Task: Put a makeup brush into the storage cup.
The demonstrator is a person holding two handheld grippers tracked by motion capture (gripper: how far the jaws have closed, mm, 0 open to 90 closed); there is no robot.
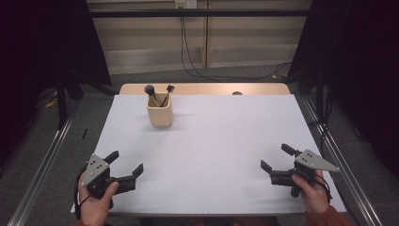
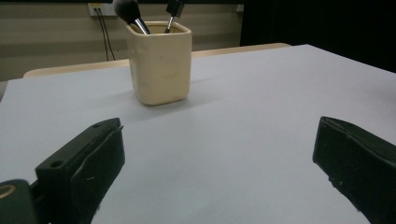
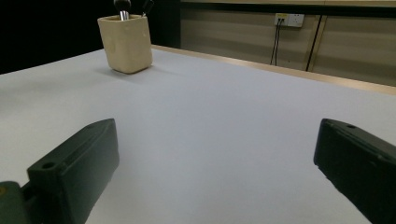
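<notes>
Cup [image 1: 160,115], cream, square-sided, stands upright toward far left of white table [image 1: 211,141]; round-headed brush [image 1: 151,91] and angled black brush [image 1: 168,90] lean in it, heads up. Risk, as I judge: cup looks light and tall, so a sideways knock while plucking a brush could tip it. Left gripper [image 1: 126,162] and right gripper [image 1: 277,157] low at near edge, well apart from cup, jaws spread wide, holding nothing, each gripped in a hand
</notes>
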